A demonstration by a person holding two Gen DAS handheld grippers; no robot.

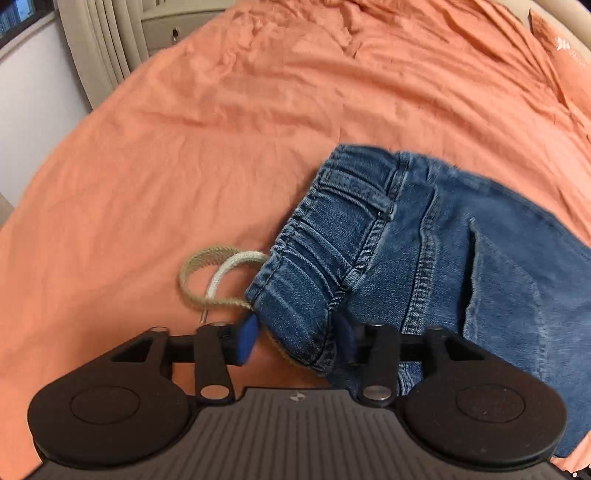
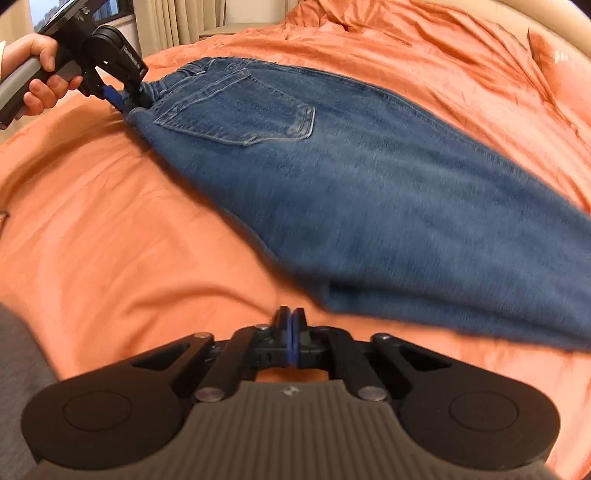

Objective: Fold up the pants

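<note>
Pants (image 2: pixel 332 177) of blue denim lie stretched across the orange bedsheet (image 2: pixel 129 229) of a bed, back side up, with a rear pocket (image 2: pixel 243 107) showing near the waist end. The left claw (image 1: pixel 295 341) has its blue-padded fingers (image 1: pixel 246 341) either side of the elastic waistband (image 1: pixel 314 258), pinching that bunched edge; in the right wrist view the same claw (image 2: pixel 127 101) sits at the far waist end, gripped by a bare hand (image 2: pixel 44 74). A beige drawstring (image 1: pixel 210 277) loops out of the waistband onto the sheet just beside the left claw. The right claw (image 2: pixel 291 341) is pressed together with nothing between its pads, just beside the leg end of the pants, apart from the cloth. Curtains (image 2: pixel 166 18) hang beyond the bed.
</note>
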